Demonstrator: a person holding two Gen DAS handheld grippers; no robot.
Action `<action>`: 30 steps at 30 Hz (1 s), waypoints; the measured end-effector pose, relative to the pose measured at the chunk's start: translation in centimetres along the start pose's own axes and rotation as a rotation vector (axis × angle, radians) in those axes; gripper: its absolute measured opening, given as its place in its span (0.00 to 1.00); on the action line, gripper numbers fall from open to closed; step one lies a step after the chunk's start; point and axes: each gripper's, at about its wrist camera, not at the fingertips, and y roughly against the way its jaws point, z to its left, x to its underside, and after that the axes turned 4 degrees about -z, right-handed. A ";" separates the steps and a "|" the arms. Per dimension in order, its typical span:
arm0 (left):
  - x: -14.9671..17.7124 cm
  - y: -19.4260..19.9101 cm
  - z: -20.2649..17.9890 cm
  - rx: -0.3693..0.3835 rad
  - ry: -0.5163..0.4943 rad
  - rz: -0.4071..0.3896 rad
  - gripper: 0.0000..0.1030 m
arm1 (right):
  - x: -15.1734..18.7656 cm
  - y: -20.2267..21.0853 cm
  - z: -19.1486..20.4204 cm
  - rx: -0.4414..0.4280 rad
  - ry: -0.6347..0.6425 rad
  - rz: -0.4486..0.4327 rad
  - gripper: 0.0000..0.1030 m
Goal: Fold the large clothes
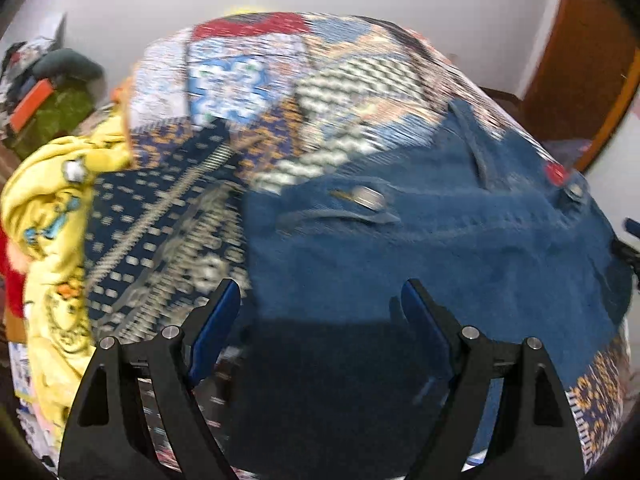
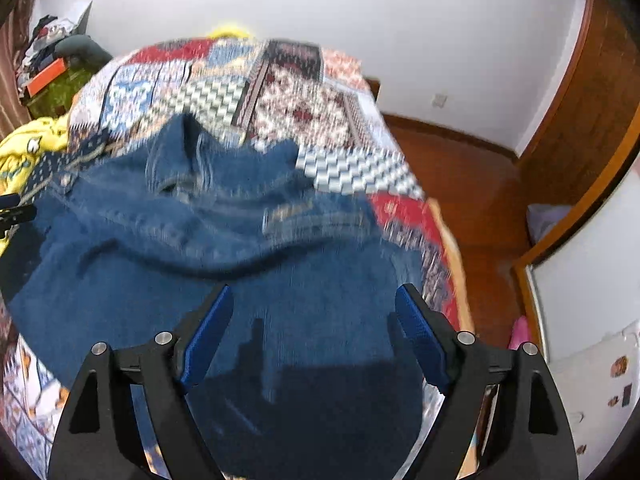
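Currently: denim jacket (image 2: 224, 240) lies spread on patchwork bed (image 1: 240, 80) | left tongs (image 1: 320, 300) apart, empty, above its near hem | right tongs (image 2: 316, 300) apart, empty | likely positioned for a two-handed fold.

A home bedroom.
A bed (image 2: 304, 112) under a patchwork quilt, white walls (image 2: 400, 20), wooden floor (image 2: 460, 168) and a cluttered corner (image 2: 52, 68) of belongings.
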 end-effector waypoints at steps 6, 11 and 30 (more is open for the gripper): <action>0.3 -1.4 -5.4 0.054 -0.136 0.026 0.80 | 1.0 -2.9 0.6 -0.055 -0.004 0.065 0.78; -1.2 -3.9 -7.1 0.031 -0.168 0.036 0.80 | -1.0 -5.1 0.2 -0.117 -0.079 0.102 0.78; -2.2 -1.9 0.3 -0.148 -0.002 -0.029 0.81 | -1.3 -3.8 -4.0 -0.065 -0.228 0.083 0.78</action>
